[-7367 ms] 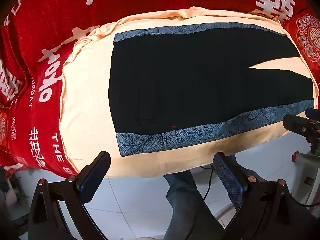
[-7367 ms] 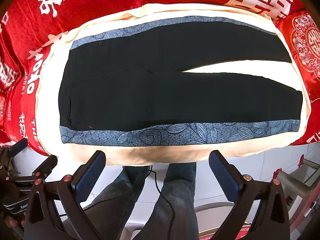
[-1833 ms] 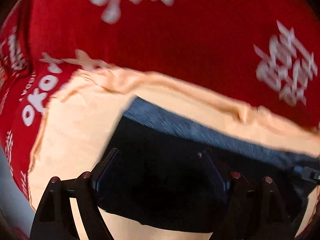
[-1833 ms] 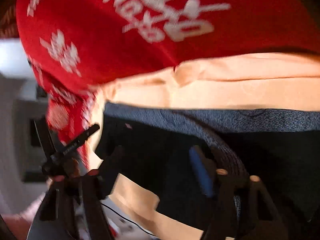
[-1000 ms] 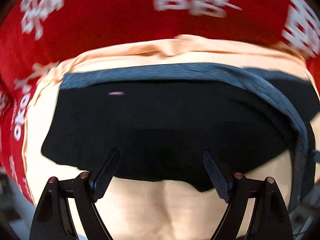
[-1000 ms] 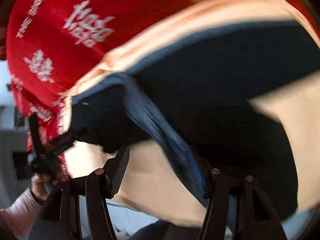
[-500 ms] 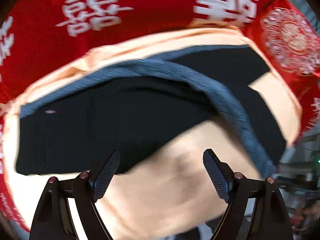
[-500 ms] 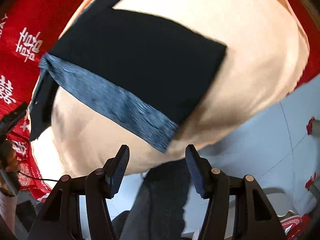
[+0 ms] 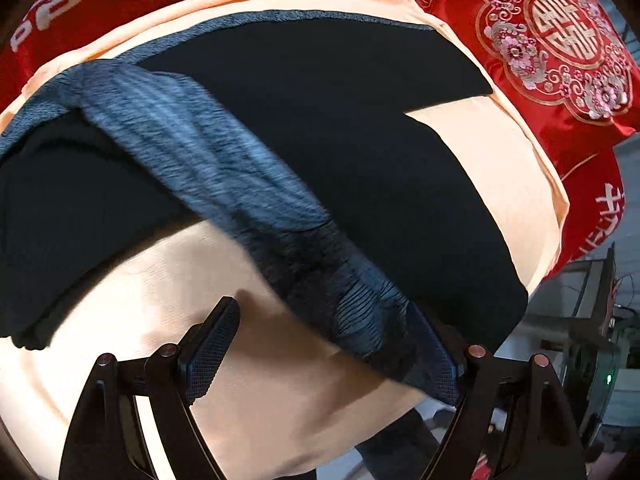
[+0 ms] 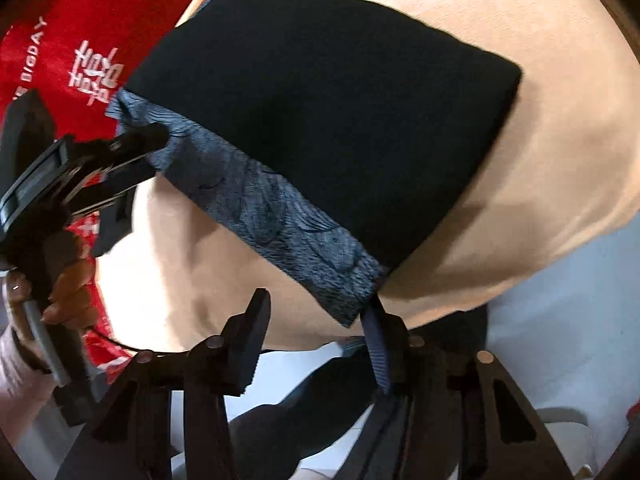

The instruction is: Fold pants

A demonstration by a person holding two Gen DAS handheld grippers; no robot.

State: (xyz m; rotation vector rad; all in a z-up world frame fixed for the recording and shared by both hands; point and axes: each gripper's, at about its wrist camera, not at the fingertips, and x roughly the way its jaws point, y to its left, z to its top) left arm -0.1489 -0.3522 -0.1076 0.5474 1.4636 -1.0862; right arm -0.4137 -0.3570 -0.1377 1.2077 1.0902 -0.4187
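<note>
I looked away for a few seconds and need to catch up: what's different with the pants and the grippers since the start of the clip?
The pants, flat with both legs spread seven seconds ago, now have the near patterned-stripe leg swung diagonally over the far one. The left gripper stays wide open beside the stripe, gripping nothing visible. The right gripper has moved to the cuff corner, its jaws closing, not yet pinching. The peach cloth and red cover are unchanged.

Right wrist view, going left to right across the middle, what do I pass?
Hand holding the left gripper → blue patterned band → black pants → peach sheet.
</note>
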